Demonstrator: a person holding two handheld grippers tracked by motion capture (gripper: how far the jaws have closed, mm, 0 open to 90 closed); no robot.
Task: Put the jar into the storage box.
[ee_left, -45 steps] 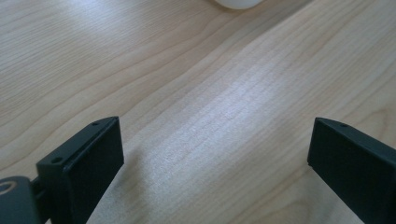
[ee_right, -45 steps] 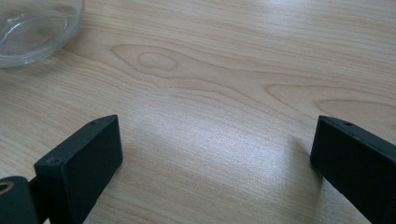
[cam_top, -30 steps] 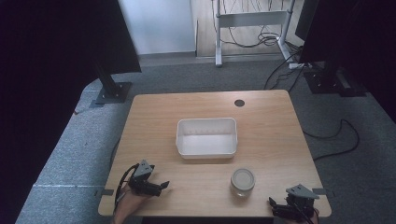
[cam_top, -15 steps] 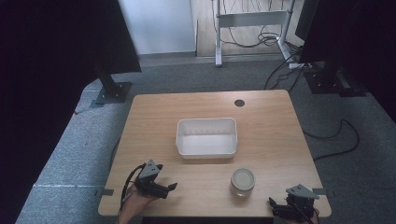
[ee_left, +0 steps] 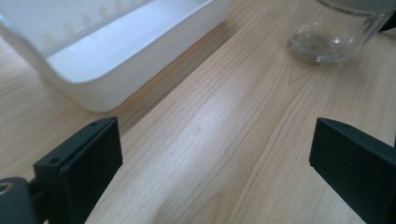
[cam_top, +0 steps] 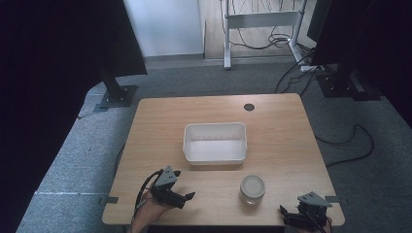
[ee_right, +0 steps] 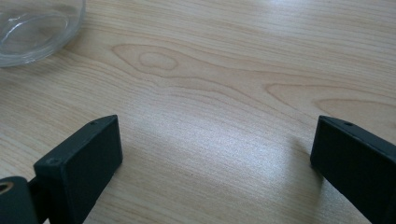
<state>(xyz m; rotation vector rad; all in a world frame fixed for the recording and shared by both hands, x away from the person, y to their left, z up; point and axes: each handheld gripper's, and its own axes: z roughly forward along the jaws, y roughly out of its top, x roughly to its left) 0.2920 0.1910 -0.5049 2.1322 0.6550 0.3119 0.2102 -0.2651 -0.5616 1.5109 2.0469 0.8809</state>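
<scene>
Resting near the front edge of a wooden tabletop [cam_top: 272, 121], a lidded glass jar [cam_top: 252, 189] stands just in front of a white tub [cam_top: 214, 142]. Left tongs [cam_top: 187, 198] and right tongs [cam_top: 284, 216] flank the jar, both gaping wide and empty.

Soft, even light falls on the pale wooden worktop [cam_top: 272, 126] from above, while the room's left and right edges sink into near-black. The white tray [cam_top: 214, 142] casts a faint shadow toward the near side. Up close, a broad sheen lies across the wood grain between the black jaws, which look soft and out of focus. The glass jar [ee_left: 343, 28] catches small bright glints, its rim blurred.
</scene>
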